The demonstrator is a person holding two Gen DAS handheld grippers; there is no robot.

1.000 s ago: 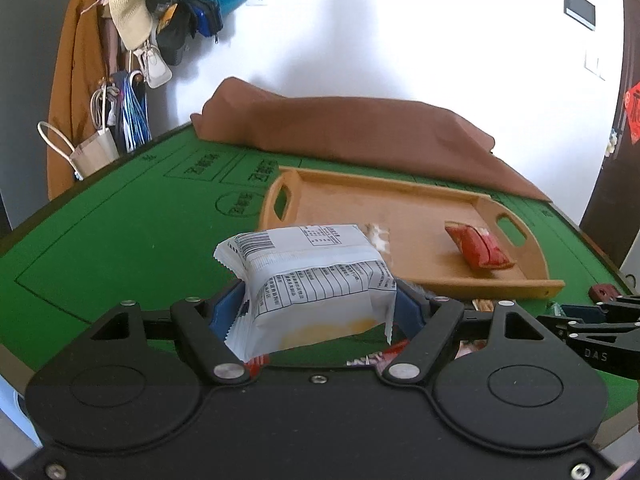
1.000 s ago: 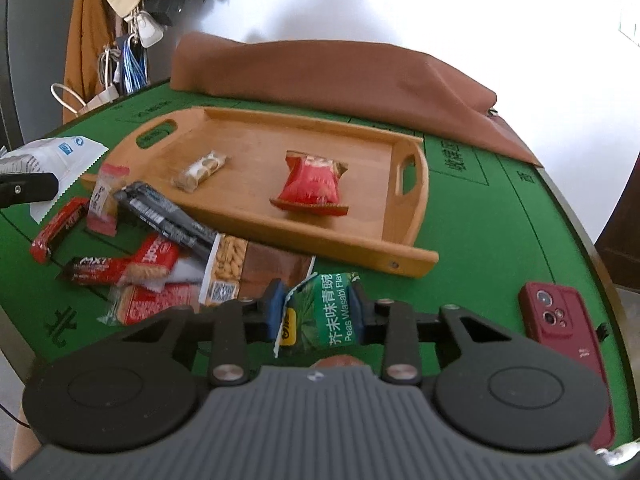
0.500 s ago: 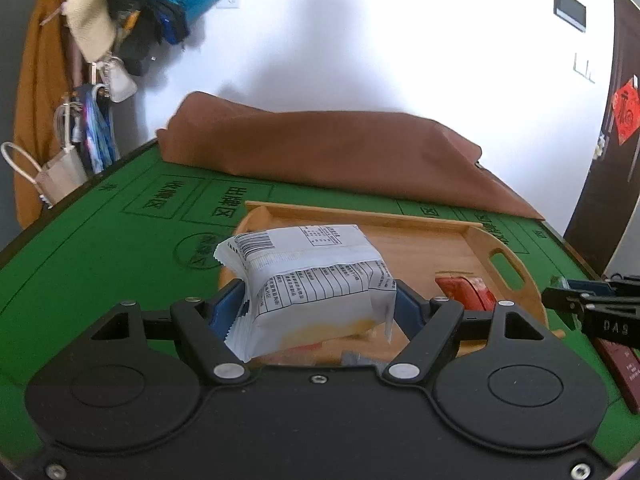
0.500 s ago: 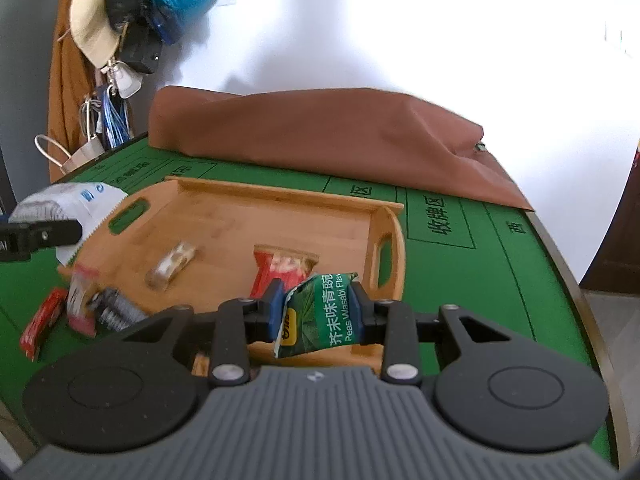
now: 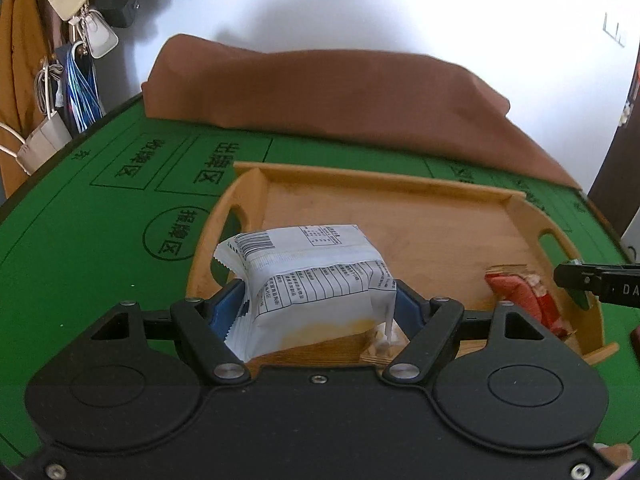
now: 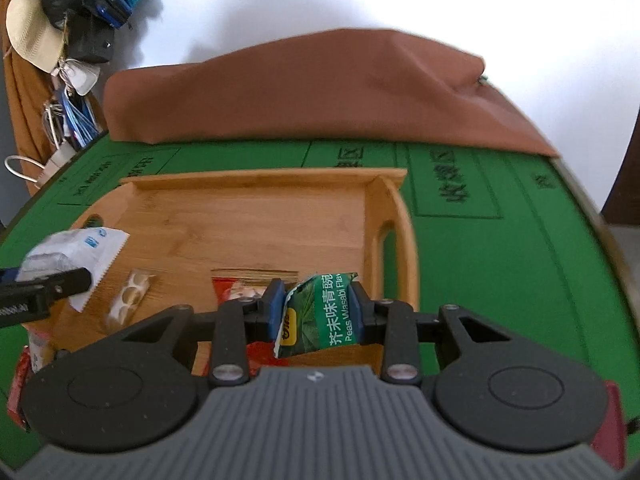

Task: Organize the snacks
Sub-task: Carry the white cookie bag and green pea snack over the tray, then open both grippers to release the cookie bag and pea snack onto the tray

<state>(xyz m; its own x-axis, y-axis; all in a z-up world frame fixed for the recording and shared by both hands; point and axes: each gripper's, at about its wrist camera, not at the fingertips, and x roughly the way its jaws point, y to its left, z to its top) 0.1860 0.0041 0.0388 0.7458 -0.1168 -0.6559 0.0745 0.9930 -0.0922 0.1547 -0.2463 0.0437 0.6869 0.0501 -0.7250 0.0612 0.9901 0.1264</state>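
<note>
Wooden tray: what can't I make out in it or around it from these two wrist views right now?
- Red packet, right wrist view: mostly hidden behind the right tool and its green wasabi pea pack.
- Wooden tray near edge, left wrist view: covered by the white packet in the left tool.
- Loose snacks outside the tray, right wrist view: cut off by the tool body.

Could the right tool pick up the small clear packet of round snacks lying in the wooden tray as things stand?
Probably not yet: the right tool is shut on a green wasabi peas packet. The clear packet lies uncovered in the wooden tray, though the left tool's white packet hovers close.
</note>
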